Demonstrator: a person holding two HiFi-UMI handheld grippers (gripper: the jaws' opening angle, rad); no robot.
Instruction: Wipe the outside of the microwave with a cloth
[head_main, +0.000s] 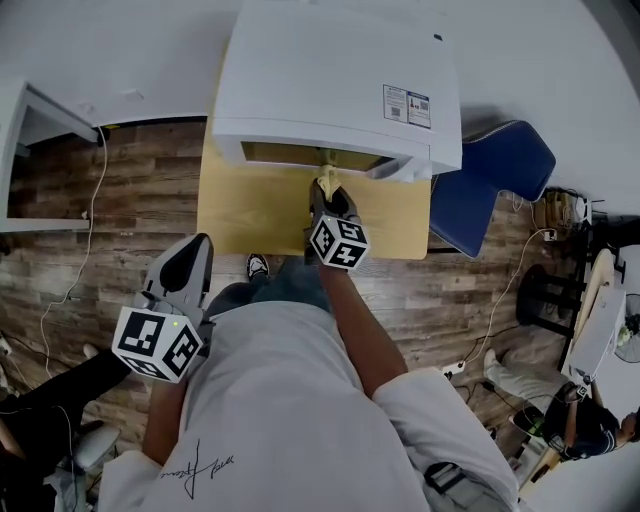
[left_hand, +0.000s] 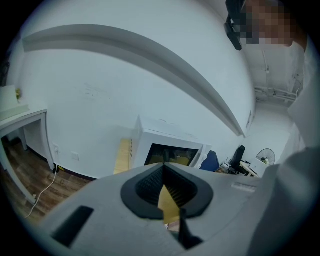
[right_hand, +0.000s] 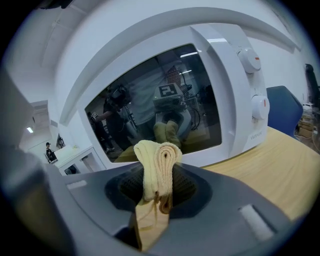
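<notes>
My right tongs (head_main: 328, 197) pinch a rolled yellow cloth (right_hand: 156, 167) just before the microwave (head_main: 335, 85) door; my left tongs (head_main: 192, 255) hang back, pressed together on nothing.

Bright, even indoor light fills all three views, and shadows are faint. In the head view the top of the microwave (head_main: 335, 80) and the wall (head_main: 120, 50) nearly wash out to white, and a soft shadow lies along the far edge of the bench (head_main: 240, 215). Both gripper views are fisheye circles with black corners, and straight lines bow. The door glass (right_hand: 150, 105) mirrors ceiling lights. The cloth (right_hand: 157, 162) is sharp, while what lies nearest each lens is blurred.
</notes>
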